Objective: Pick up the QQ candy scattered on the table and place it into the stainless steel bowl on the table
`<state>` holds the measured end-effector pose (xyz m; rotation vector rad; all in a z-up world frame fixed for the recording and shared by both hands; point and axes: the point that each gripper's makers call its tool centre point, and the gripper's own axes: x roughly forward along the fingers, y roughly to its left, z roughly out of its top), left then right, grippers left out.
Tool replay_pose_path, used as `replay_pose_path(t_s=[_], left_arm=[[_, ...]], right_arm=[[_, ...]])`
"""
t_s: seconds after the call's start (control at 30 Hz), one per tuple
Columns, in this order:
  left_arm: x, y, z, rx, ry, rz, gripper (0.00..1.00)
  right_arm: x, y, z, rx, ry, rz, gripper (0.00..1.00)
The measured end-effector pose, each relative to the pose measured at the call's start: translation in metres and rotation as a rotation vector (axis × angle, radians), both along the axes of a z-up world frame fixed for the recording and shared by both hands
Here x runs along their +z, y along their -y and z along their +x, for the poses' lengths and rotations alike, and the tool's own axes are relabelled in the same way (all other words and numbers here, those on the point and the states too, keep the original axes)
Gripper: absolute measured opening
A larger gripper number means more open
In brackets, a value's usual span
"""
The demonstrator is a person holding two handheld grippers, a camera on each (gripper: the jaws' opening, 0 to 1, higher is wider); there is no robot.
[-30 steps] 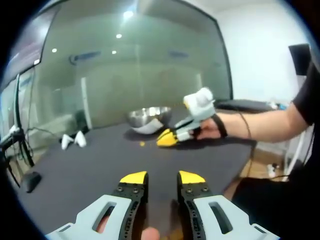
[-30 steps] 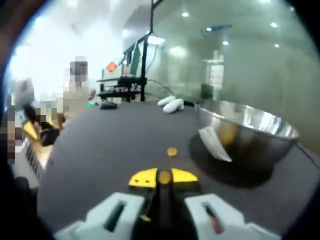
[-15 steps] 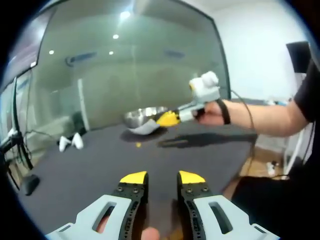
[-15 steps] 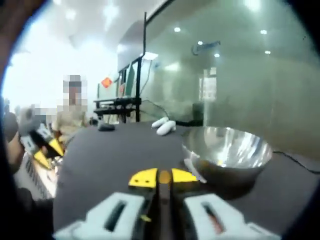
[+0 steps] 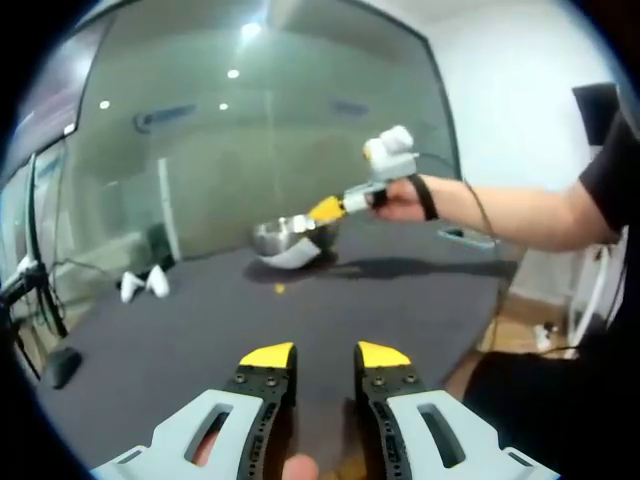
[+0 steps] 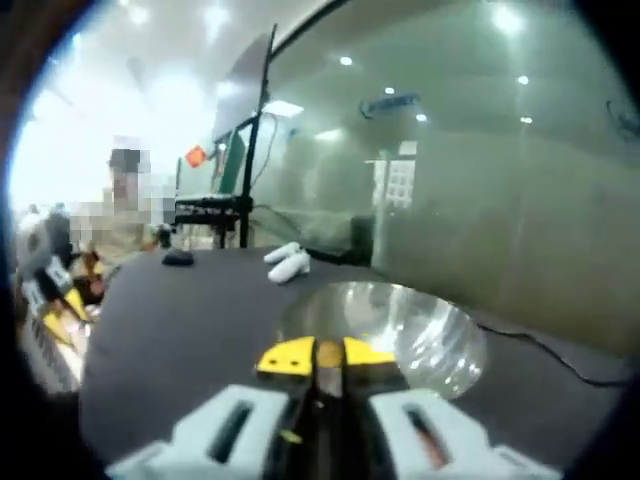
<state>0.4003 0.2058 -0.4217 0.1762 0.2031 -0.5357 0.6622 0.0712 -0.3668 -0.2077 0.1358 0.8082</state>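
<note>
Right gripper view: the right tool has its yellow-tipped jaws pressed together on an orange QQ candy, seen as a small disc between the tips. Over the last second this tool has risen from low over the desk to a position directly above the open mouth of the stainless steel bowl; a second candy that lay on the desk ahead of it has passed out of this view. Judged from this, the carry is done and release into the bowl is the step in hand.

Left gripper view: the left tool waits low near the desk's close edge, jaws parted, nothing between them. The right tool, held by a hand, has moved from beside the bowl to above its rim. One loose candy remains on the desk just before the bowl, so the task is unfinished.

No brand, label or legible writing can be made out; an orange-red sign beyond the desk is too blurred to read.
</note>
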Motion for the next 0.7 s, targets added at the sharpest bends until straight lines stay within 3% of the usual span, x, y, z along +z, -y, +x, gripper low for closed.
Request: replay_pose_path(t_s=[0.1, 0.13, 0.27, 0.4, 0.7], left_arm=[[-0.001, -0.005, 0.003, 0.002, -0.003, -0.001, 0.25], [-0.002, -0.006, 0.003, 0.002, -0.004, 0.0, 0.25], [-0.002, -0.009, 0.004, 0.008, -0.006, 0.003, 0.25], [-0.003, -0.008, 0.004, 0.009, -0.009, 0.007, 0.25], [0.001, 0.003, 0.002, -0.004, -0.003, 0.013, 0.25]], right_arm=[[0.006, 0.007, 0.015, -0.041, -0.005, 0.025, 0.1], [0.007, 0.009, 0.008, -0.063, -0.003, 0.029, 0.1], [0.006, 0.014, 0.014, -0.079, -0.013, 0.037, 0.12], [0.002, 0.012, 0.015, -0.068, -0.019, 0.038, 0.26], [0.003, 0.009, 0.01, -0.047, -0.027, 0.048, 0.23]])
